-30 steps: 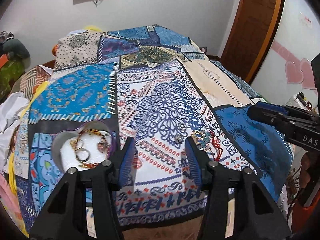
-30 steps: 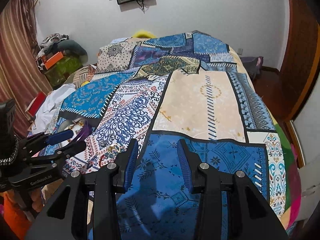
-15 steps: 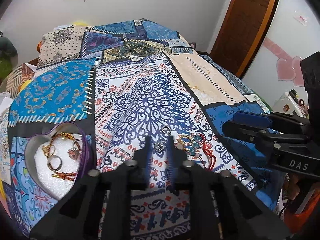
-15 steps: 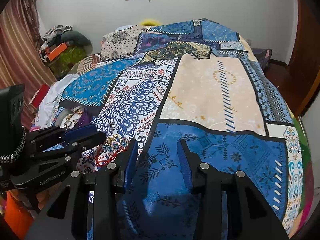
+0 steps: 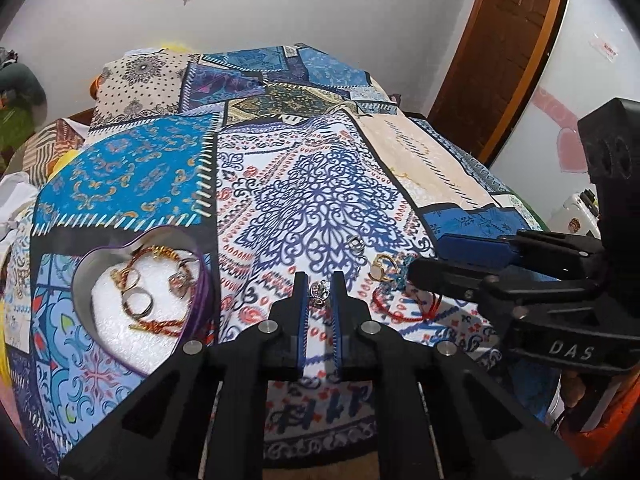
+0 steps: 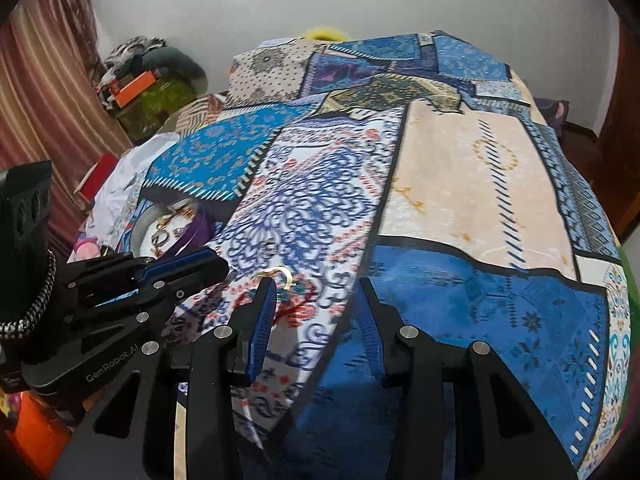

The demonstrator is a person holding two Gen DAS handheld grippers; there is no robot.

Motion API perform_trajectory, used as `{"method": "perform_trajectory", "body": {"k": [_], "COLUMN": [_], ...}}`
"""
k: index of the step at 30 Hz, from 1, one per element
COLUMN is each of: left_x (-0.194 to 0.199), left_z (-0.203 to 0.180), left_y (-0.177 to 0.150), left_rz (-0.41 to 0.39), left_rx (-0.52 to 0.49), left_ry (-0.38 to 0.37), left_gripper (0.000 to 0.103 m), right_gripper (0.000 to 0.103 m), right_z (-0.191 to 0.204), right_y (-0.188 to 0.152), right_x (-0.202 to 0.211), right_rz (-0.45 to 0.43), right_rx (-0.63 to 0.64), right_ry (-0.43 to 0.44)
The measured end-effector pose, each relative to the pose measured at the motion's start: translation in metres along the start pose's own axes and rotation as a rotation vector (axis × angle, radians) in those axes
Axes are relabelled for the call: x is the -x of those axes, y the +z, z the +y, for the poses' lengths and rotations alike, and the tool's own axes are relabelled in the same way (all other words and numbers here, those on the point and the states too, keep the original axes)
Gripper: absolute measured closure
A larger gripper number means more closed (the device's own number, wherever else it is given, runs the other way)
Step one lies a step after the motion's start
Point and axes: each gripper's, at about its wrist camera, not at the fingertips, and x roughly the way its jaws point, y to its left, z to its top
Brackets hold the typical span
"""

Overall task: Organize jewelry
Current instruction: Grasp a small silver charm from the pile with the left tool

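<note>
My left gripper (image 5: 319, 285) is shut on a small silver crown-shaped ring (image 5: 319, 293) lying on the patterned bedcover. To its left is a heart-shaped tin (image 5: 84, 280) with white foam that holds rings and bracelets. To the right lie a silver ring (image 5: 355, 242), a gold ring (image 5: 382, 269) with a pale stone, a blue bead piece (image 5: 401, 276) and a red cord bracelet (image 5: 404, 310). My right gripper (image 6: 315, 294) hovers open over the cover. Its left finger is beside the gold ring (image 6: 281, 274). It also shows as the right gripper (image 5: 426, 257) in the left wrist view.
The patchwork bedcover (image 6: 460, 184) spreads far back to pillows. A wooden door (image 5: 508, 40) stands at the right, and piled clothes and a curtain (image 6: 44, 112) are at the left. The left gripper (image 6: 216, 265) and the tin (image 6: 144, 232) appear at the left of the right wrist view.
The left jaws have closed from wide apart onto the silver crown ring. The right gripper has come in lower and nearer the loose jewelry.
</note>
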Motion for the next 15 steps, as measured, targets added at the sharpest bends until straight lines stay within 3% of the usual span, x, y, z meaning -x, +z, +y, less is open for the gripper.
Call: {"method": "perform_trajectory", "body": {"k": [15], "left_x": [0.028], "left_z": [0.005], "left_y": [-0.003], "left_rz": [-0.051], "left_rx": [0.019], "left_ry": [0.003], "left_gripper": [0.094], "right_gripper": [0.062], "right_z": [0.021], "right_y": [-0.006], "right_x": [-0.018], "right_rz": [0.01], "right_rx": [0.116], "right_ry": [-0.039]}}
